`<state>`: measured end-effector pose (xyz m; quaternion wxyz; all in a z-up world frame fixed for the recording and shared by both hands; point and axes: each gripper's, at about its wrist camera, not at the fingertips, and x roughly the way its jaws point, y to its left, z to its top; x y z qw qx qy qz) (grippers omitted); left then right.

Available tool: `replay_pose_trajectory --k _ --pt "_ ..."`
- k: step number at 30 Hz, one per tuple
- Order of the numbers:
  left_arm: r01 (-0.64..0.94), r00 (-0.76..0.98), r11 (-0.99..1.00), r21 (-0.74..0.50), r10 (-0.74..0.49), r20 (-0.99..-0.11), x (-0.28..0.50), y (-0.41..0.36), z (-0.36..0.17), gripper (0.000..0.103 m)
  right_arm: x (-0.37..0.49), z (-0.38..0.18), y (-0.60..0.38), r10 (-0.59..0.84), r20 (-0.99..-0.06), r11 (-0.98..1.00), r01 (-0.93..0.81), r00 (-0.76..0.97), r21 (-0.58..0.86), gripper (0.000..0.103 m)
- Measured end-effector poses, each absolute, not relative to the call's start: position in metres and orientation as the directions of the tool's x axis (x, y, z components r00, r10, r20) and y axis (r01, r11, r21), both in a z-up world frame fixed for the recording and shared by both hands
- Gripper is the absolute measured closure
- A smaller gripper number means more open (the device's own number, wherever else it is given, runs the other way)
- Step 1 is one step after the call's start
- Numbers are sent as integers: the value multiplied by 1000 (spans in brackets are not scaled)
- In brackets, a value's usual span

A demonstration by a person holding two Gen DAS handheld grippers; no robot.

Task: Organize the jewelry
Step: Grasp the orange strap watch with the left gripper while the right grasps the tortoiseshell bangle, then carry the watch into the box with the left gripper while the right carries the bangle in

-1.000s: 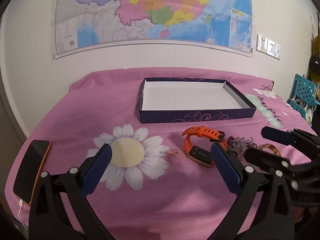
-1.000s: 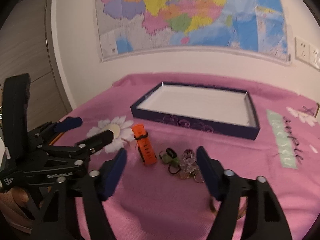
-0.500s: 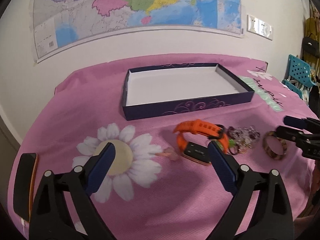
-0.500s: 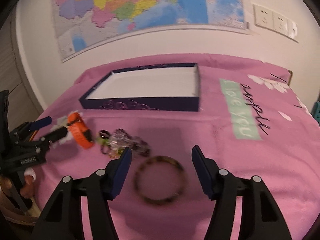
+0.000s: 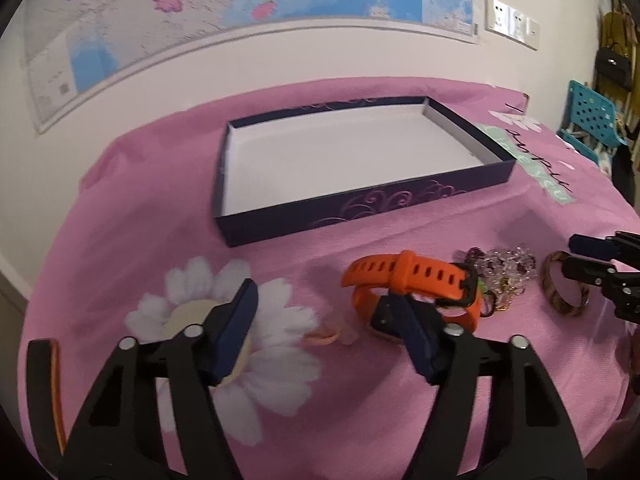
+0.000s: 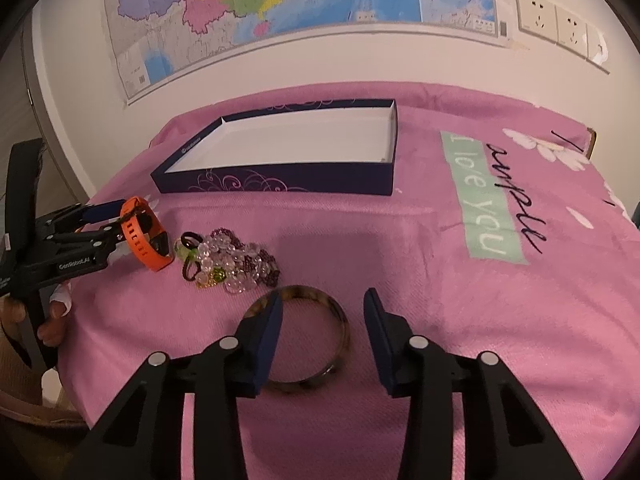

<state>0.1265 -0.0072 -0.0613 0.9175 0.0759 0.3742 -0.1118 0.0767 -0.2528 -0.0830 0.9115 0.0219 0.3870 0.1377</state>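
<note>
An empty dark blue box [image 5: 360, 216] [image 6: 280, 184] with a white floor lies on the pink cloth. An orange watch [image 5: 412, 280] [image 6: 144, 236] lies in front of it. My left gripper [image 5: 324, 332] is open, its right finger against the watch's left side. Beside the watch lies a heap of bead bracelets and hair ties [image 5: 500, 272] [image 6: 228, 260]. A brown tortoiseshell bangle [image 6: 320, 332] [image 5: 560, 288] lies nearest the front edge. My right gripper [image 6: 320, 332] is open, its jaws straddling the bangle's right half.
A phone [image 5: 44, 392] lies at the cloth's left front edge. A small pink hair tie [image 5: 324, 336] lies by the daisy print [image 5: 224, 328]. A map hangs on the wall behind. A teal chair [image 5: 588, 120] stands at the far right.
Both grippers have moved forward and lower. The left one has closed in on the orange watch; the right one has come down around the bangle.
</note>
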Motion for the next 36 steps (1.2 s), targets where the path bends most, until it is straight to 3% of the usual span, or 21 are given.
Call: replay_pose_trajectory --k 5,7,9,26,36 --pt "308 653 951 -2 -213 -727 133 -12 -67 65 79 -87 -252 267 -721 958 -254 640 130 78" --pt "319 635 947 -24 -233 -737 135 -12 -69 85 81 -88 -251 253 -728 960 -258 638 108 85" --pt "326 628 945 -37 -246 -739 135 -13 -69 91 83 -88 -255 260 -728 959 -256 634 119 96" --pt "287 621 946 -152 -304 -722 132 4 -53 98 89 -57 -264 345 -653 937 -286 674 201 97" --pt "234 682 954 -188 -299 -667 163 22 -14 98 129 -19 -251 330 -594 937 -329 734 114 97"
